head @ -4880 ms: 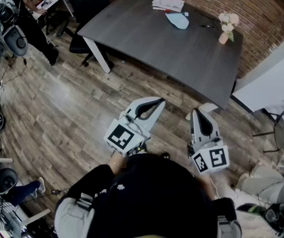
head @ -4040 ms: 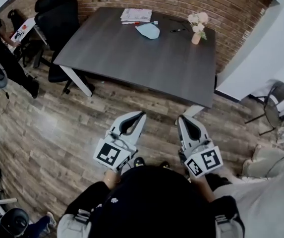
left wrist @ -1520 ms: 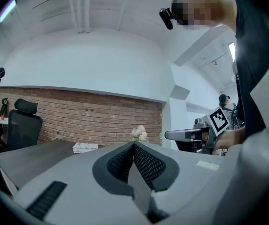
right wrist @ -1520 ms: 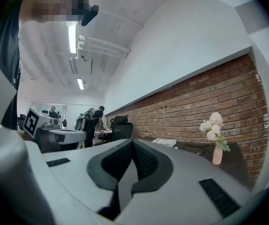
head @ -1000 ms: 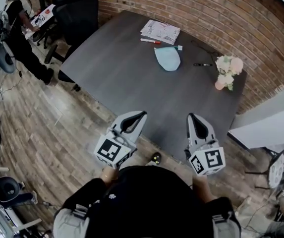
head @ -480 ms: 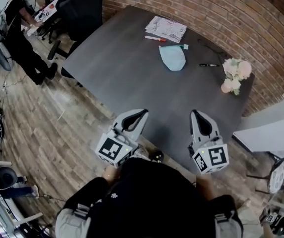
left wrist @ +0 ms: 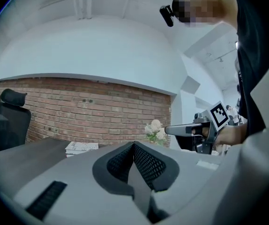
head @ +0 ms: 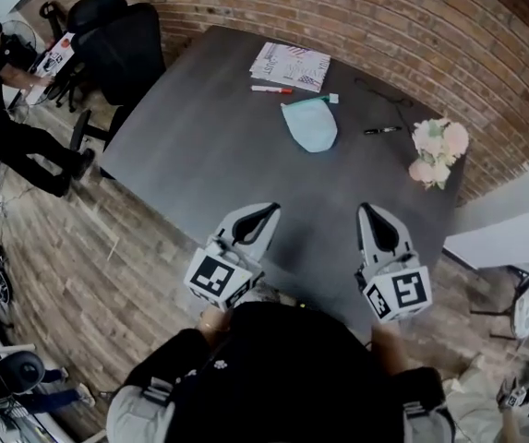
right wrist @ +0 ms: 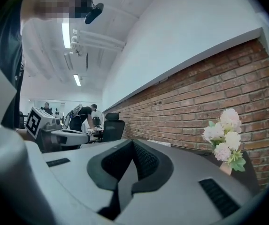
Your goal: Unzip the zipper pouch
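Note:
A light blue zipper pouch (head: 310, 125) lies flat on the far half of the dark grey table (head: 199, 146), its zipper edge toward the brick wall. My left gripper (head: 269, 210) and right gripper (head: 367, 210) hover side by side over the table's near edge, well short of the pouch and pointing toward it. Both are shut with nothing between their pads. In the left gripper view the jaws (left wrist: 134, 144) meet in a closed point, and the right gripper (left wrist: 190, 129) shows beside them. In the right gripper view the jaws (right wrist: 132, 142) also meet. The pouch is hidden in both gripper views.
Beyond the pouch lie a stack of papers (head: 290, 65) and a red pen (head: 271, 89); a black pen (head: 381, 130) and a vase of pale flowers (head: 435, 150) stand to its right. A black office chair (head: 116, 40) and a person (head: 15, 109) are at the left.
The view has closed in on the table. Both grippers, earlier over the wooden floor, have come forward over the table's near edge, and the pouch lies nearer. Both stay shut.

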Demonstrator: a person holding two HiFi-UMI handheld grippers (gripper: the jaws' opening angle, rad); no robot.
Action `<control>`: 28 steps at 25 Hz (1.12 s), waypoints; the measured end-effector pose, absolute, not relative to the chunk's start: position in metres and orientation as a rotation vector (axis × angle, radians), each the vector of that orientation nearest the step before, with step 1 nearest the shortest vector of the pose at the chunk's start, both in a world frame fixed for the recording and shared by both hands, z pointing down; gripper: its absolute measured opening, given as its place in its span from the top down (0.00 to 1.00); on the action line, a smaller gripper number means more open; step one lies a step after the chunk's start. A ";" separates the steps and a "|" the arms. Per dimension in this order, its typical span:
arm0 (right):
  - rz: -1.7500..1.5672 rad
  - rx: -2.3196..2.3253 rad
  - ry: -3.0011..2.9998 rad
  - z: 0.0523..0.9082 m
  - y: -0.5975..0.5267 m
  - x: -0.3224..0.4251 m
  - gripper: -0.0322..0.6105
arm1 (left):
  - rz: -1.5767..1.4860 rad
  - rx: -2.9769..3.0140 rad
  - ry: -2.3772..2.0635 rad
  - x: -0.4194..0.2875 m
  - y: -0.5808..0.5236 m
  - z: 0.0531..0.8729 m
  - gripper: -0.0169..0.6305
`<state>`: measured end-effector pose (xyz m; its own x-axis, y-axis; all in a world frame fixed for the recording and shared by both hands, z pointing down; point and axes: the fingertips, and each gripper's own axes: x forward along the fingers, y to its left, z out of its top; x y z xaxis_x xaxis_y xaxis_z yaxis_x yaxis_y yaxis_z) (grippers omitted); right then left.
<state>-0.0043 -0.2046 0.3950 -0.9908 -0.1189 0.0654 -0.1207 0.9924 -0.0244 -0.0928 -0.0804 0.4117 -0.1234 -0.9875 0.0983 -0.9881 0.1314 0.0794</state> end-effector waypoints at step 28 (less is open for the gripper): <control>0.078 0.484 -2.884 0.442 -0.322 -0.177 0.95 | 0.043 2.138 -2.035 -0.273 -0.183 0.455 0.97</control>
<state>-0.1766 -0.3217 0.4416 -0.9228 -0.3165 0.2199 -0.3279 0.9446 -0.0165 -0.2734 -0.1828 0.4551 0.0577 -0.9868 0.1511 -0.9924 -0.0402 0.1167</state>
